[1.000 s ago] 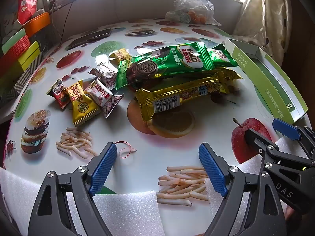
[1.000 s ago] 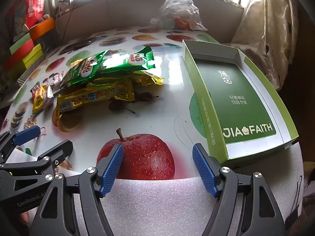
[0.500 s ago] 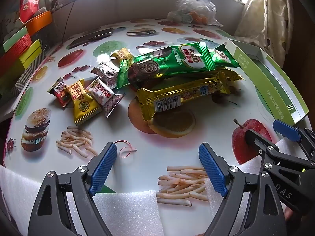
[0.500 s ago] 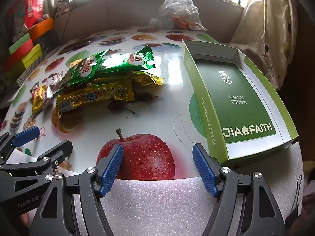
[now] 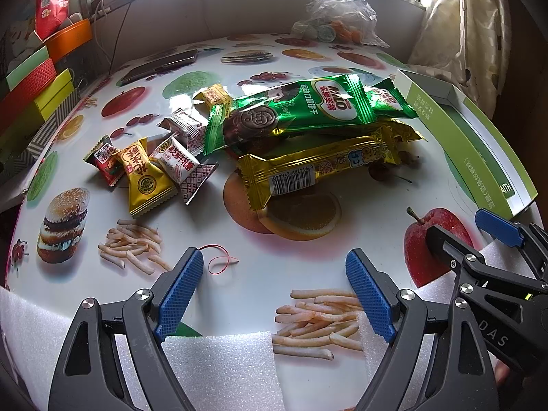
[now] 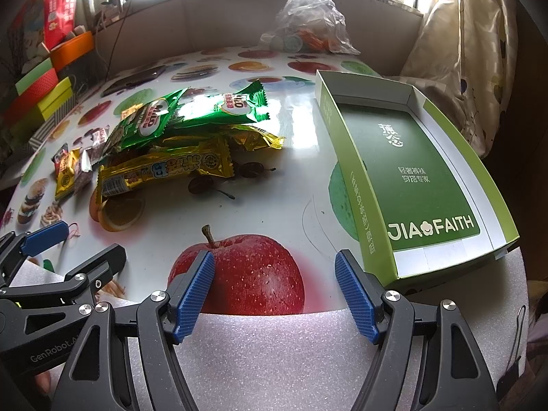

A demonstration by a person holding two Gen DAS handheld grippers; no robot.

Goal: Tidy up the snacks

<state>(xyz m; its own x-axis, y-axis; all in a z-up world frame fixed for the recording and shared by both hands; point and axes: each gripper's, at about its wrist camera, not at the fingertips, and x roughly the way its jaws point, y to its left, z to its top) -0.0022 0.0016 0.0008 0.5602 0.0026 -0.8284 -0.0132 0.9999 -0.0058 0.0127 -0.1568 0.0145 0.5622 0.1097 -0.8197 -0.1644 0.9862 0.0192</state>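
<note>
Snacks lie heaped across the middle of both my wrist views, on a glossy tablecloth [image 5: 359, 205] printed with fruit, burgers and fries.

At far left of the left wrist view I see stacked cardboard boxes [image 5: 30, 82] in red, green and yellow, cut off by the frame edge. Next come small crinkled sachets: a yellow foil candy pillow [image 5: 145, 179] with serrated ends, with a red one [image 5: 106, 161] and a white one [image 5: 176, 162] touching it. Right of them, a long shiny green Milo biscuit wrapper [image 5: 301, 109] lies partly over a long gold foil bar [image 5: 318, 169]; a second gold wrapper beneath is mostly hidden. A thin red rubber band [image 5: 221, 260] curls just ahead of my left gripper [image 5: 274, 289], whose ribbed blue pads stand wide apart and hold nothing.

At right, the shallow green cardboard tray [image 6: 356, 178] is rectangular, with white inner walls, and sits well apart from the snack pile. My right gripper [image 6: 274, 291] hovers over a printed apple, jaws spread and empty. White foam sheeting [image 6: 274, 349] with a pebbly texture covers the near table edge.

At upper centre a crumpled clear plastic bag [image 6: 308, 20] holds items too blurred to identify.
</note>
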